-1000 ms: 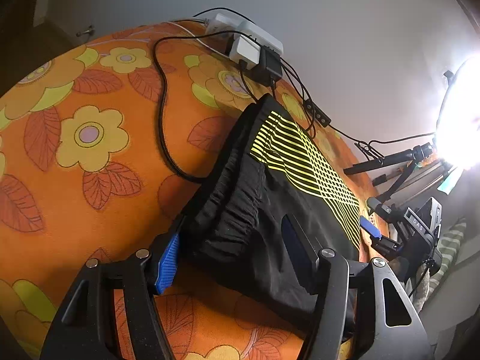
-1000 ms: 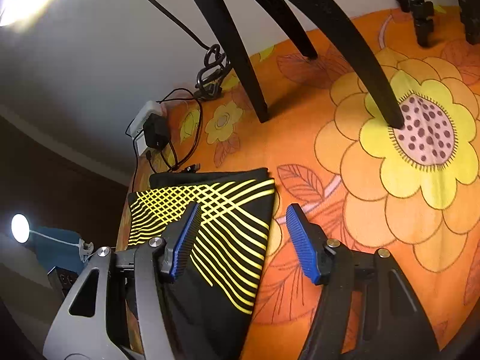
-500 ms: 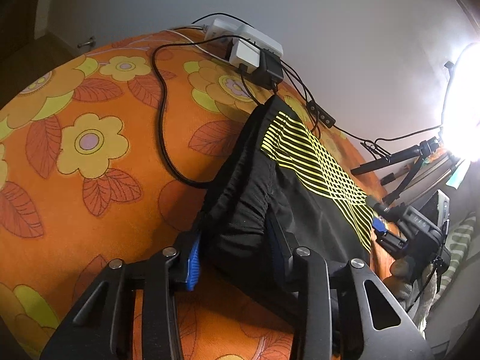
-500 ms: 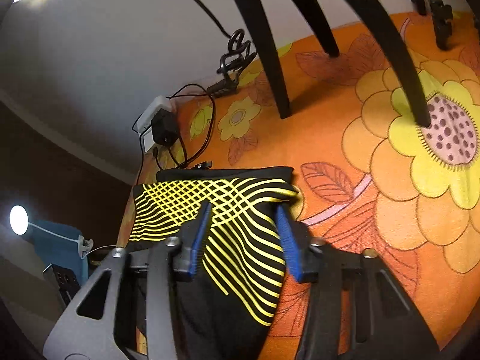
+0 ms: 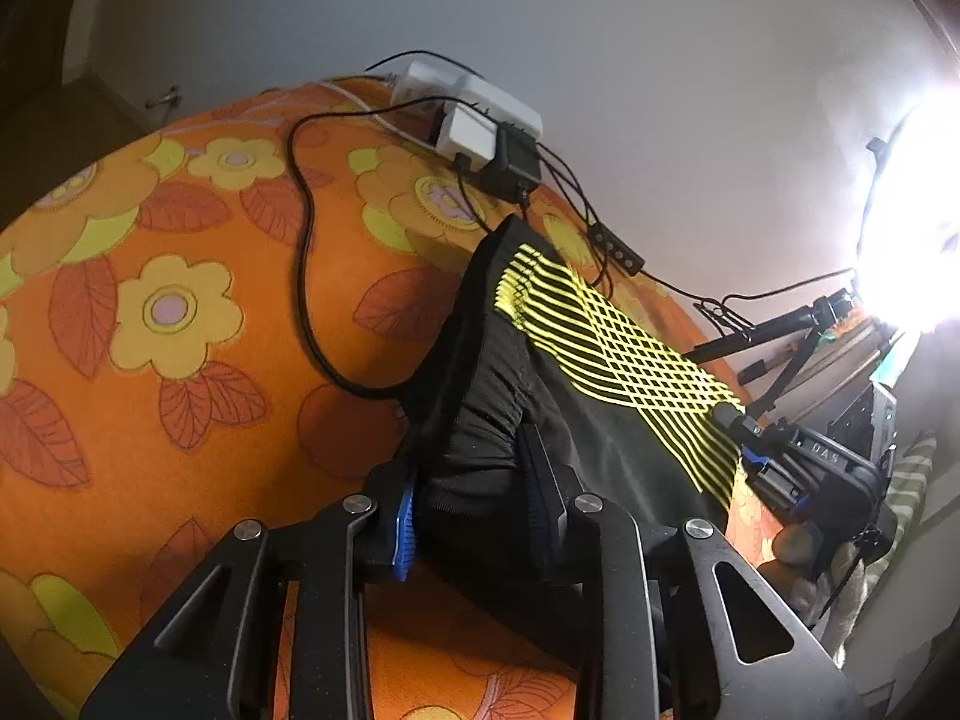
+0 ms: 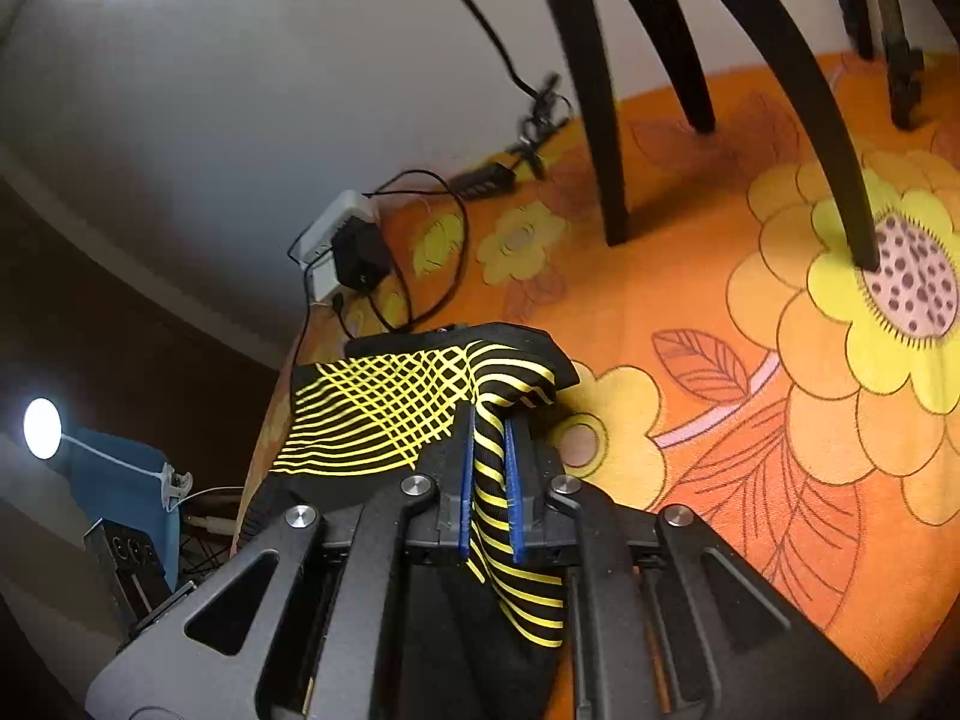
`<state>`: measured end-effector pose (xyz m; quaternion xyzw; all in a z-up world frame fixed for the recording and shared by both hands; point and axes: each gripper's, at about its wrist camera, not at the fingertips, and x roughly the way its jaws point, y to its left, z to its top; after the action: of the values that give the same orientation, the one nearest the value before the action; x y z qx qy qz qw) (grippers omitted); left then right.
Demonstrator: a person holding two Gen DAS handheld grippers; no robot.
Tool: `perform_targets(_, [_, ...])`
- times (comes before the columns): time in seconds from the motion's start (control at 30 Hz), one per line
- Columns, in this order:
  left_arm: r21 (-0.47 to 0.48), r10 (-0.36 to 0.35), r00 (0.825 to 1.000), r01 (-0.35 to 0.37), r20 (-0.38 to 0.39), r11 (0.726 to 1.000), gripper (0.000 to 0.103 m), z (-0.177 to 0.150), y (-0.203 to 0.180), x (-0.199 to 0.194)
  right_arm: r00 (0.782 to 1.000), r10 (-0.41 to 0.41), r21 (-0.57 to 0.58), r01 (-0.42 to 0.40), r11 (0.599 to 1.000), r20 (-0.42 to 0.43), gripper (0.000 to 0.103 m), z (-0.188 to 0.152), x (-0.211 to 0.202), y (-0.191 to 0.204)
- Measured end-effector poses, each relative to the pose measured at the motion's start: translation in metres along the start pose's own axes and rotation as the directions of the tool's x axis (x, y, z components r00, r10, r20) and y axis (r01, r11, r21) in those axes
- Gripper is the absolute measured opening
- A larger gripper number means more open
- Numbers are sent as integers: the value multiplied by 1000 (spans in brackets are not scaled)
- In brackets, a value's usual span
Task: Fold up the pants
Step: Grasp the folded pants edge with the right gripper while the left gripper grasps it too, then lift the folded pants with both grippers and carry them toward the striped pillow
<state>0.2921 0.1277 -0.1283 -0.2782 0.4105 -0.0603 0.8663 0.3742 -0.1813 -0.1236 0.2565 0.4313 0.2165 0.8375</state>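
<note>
The black pants [image 5: 606,384] with yellow criss-cross stripes lie folded on the orange flowered tablecloth [image 5: 180,312]. My left gripper [image 5: 471,498] is shut on the gathered black waistband end, its blue pads pressing the bunched cloth. My right gripper [image 6: 487,468] is shut on the striped leg end of the pants [image 6: 384,408], with a fold of striped fabric pinched between its blue pads and lifted a little off the tablecloth [image 6: 750,480].
A white power strip with a black adapter [image 5: 486,132] and black cables [image 5: 306,276] lie at the table's far edge by the wall. Black tripod legs [image 6: 600,120] stand on the cloth to the right. A bright lamp [image 5: 912,210] and camera gear [image 5: 828,468] sit beyond.
Both grippers closed from open onto the pants: the left on the waistband end, the right on the striped end, which now bunches up between its pads.
</note>
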Motion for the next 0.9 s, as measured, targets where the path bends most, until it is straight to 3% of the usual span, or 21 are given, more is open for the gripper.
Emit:
perform_targets(0.23, [8,27,999,-27,-26,1000,26,-2,2,3,1000,-19,-59,20,998,12,10,-1,-5,14])
perform_targets(0.43, [0,100,993,-101,-69,995,30,-8,2,2,1000,-27,-31,27,999,-3,10,0,0,5])
perform_targets(0.5, [-33,132,986,-136,-97,990,39,-9,3,0,1000,-26,-27,26,999,-4,10,1,-1,4])
perform_targets(0.53, [-66,132,985,-140,-111,988,45,-10,6,-1,1000,-27,-30,27,999,-3,10,1,-1,5])
perform_targets(0.67, [-144,117,985,-136,-130,980,47,-13,14,-3,1000,-29,-45,29,999,-1,10,0,-3,8])
perform_targets(0.9, [-160,95,991,-110,-96,981,49,-10,10,4,1000,-24,-34,23,999,-4,10,0,-4,7])
